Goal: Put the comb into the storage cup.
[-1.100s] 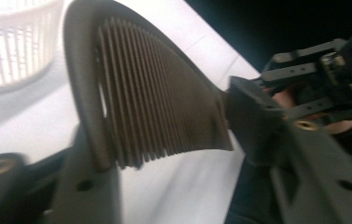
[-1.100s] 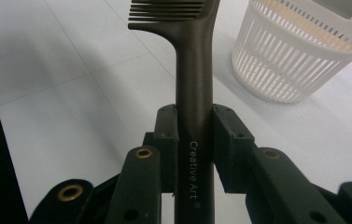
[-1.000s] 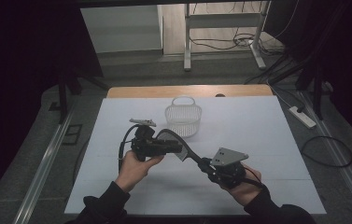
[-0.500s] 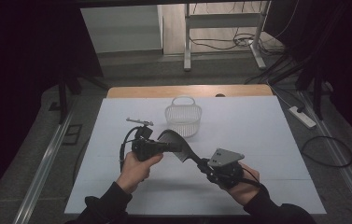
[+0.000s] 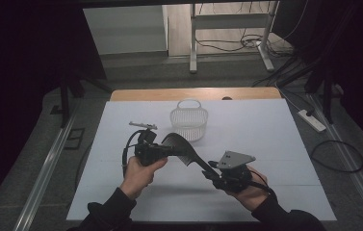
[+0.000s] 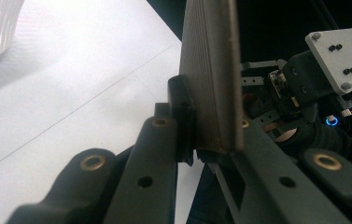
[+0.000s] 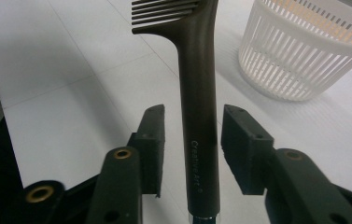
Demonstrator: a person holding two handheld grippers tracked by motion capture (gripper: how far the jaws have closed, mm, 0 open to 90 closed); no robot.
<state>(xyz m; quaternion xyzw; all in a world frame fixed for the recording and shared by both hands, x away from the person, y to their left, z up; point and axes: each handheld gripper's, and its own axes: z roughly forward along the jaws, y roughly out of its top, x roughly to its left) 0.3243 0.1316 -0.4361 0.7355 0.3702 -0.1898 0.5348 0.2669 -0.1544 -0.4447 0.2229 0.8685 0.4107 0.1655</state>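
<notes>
My left hand-held gripper clamps the comb by its toothed head; my right hand-held gripper stands released around the handle, probably for a handover.

Count: one comb, one white basket, two grippers, left and right; one table.
</notes>
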